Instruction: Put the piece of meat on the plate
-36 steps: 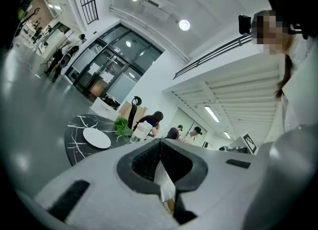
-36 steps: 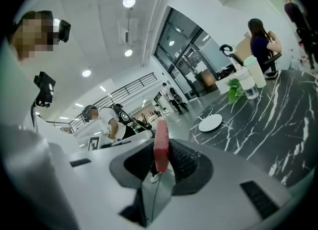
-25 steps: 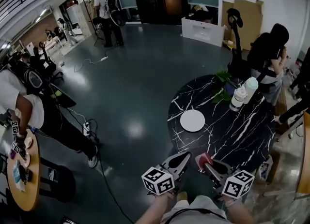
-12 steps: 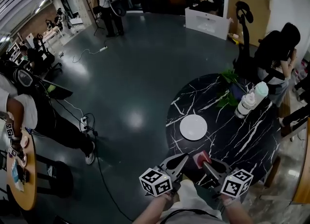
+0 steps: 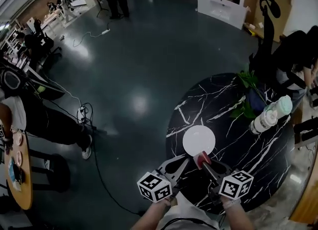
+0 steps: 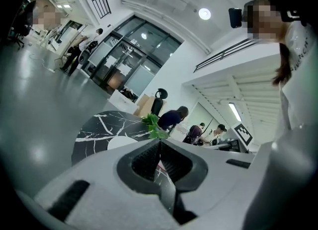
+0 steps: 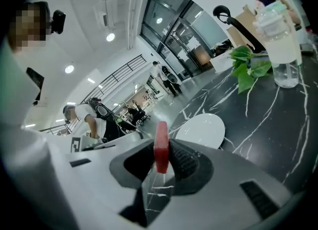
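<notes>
Right hand-held gripper (image 5: 203, 164) (image 7: 161, 157): over the near edge of the table, pointing toward the far side. Jaws narrow, pads clamped on both flat sides of the piece of meat.
Left hand-held gripper (image 5: 183, 162) (image 6: 160, 162): just left of the right one, tips close to it. Jaws brought together at the tips, nothing between the pads.
Floor (image 5: 134, 75): dark, glossy, with lamp reflections; it fills the left and far part of the head view.
Table (image 5: 238, 139) (image 7: 278, 124): round, black with white marble veins, on the right of the scene.
Person (image 5: 298, 50): in dark clothes at the far right rim of the table.
Plant (image 5: 247, 82) (image 7: 248, 62) (image 6: 153, 124): green leaves on the far side of the table, left of the bottles.
Plate (image 5: 198, 140) (image 7: 201, 129) (image 6: 117, 142): white, round, bare, flat on the near left part of the table, just beyond both sets of jaw tips.
Bottles (image 5: 266, 118) (image 7: 278, 40): two standing together at the right side of the table, well apart from the plate.
Piece of meat (image 5: 202, 158) (image 7: 161, 144): red slab, held on edge in the right jaws, its top standing above the pads. In the head view it sits at the plate's near rim; whether it overlaps the rim, cannot tell.
</notes>
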A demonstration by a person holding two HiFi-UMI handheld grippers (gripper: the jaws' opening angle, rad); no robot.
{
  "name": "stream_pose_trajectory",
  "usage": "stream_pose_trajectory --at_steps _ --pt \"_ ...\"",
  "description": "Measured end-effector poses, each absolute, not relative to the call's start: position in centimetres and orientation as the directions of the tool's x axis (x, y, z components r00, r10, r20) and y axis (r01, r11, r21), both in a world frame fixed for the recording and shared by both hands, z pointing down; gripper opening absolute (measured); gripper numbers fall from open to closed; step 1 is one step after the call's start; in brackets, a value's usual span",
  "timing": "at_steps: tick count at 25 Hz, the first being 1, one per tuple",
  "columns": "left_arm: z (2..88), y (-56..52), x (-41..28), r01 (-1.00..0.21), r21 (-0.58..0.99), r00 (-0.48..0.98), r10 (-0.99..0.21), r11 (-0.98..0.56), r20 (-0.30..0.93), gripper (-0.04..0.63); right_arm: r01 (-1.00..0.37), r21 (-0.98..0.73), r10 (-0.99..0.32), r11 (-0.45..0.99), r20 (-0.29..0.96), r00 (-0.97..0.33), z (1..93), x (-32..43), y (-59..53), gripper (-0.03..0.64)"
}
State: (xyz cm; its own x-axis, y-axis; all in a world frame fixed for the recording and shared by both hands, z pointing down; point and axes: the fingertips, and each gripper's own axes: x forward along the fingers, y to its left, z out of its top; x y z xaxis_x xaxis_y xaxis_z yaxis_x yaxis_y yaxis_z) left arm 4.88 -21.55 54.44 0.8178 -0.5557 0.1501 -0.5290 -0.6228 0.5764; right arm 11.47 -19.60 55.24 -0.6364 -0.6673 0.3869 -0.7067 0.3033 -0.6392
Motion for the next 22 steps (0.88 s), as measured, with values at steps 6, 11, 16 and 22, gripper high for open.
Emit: stream_pose_trajectory --at_steps 6,11,16,22 --pt "57.3 -24.1 3.3 -0.587 0.584 0.772 -0.604 -0.561 0.196 0.009 -0.709 -0.640 -0.633 0.295 0.425 -0.647 58.8 11.5 -25.5 0.086" --pt "57.9 -25.9 2.3 -0.593 0.617 0.747 -0.638 -0.517 0.183 0.011 -0.701 -0.661 -0.598 0.267 0.457 -0.659 61.0 10.8 -28.1 0.086" --pt "57.6 -27.1 2.4 -0.589 0.624 0.741 -0.651 -0.514 0.163 0.009 -0.706 -0.656 -0.558 0.268 0.491 -0.669 62.4 11.0 -28.4 0.086" --pt "57.5 -27.1 2.5 -0.593 0.623 0.738 -0.654 -0.510 0.167 0.011 -0.762 -0.544 -0.559 0.351 0.531 -0.637 62.6 12.0 -29.0 0.087"
